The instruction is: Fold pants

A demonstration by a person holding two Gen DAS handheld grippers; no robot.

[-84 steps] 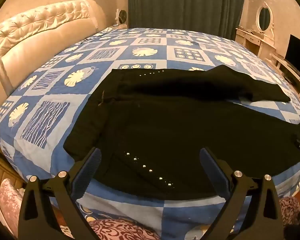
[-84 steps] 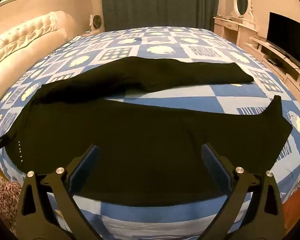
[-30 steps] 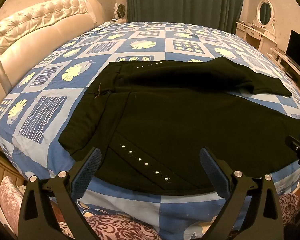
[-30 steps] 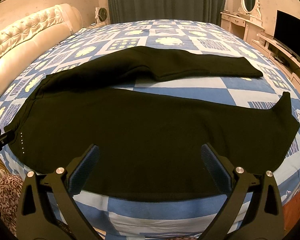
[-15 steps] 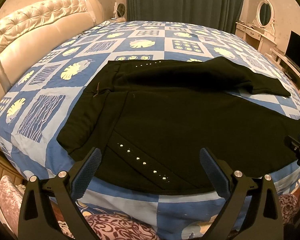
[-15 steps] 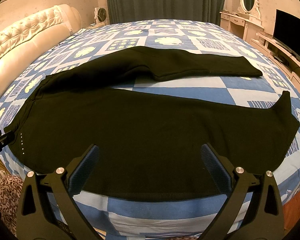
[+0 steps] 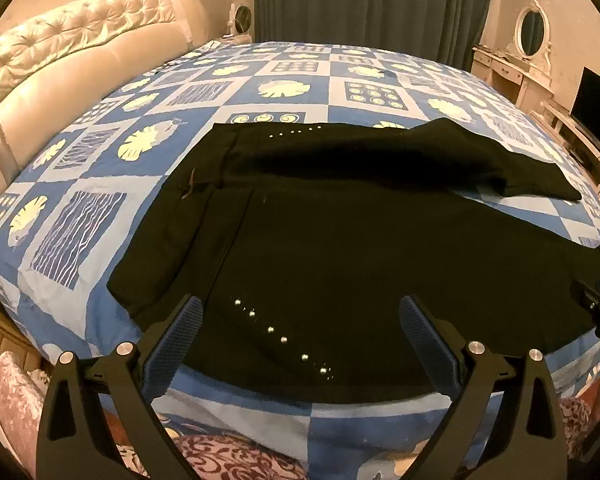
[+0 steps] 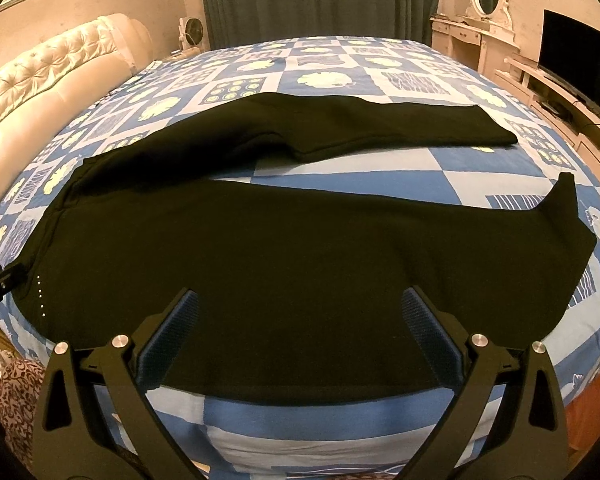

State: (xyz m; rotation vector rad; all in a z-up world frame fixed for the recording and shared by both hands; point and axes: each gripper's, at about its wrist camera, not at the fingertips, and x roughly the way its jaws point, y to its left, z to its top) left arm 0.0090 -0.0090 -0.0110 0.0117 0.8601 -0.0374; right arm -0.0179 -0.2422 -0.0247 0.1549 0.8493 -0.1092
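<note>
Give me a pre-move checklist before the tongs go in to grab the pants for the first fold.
1. Left tongs open and empty: ok.
2. Right tongs open and empty: ok.
3. Black pants spread flat on the bed: ok, legs apart in a V.
4. Near leg within reach at the bed's near edge: ok, it lies right ahead of both tongs.
5. Far leg smooth: not ok, a crease shows near its upper part.
6. Waistband flat: cannot tell, the dark fabric hides detail.
</note>
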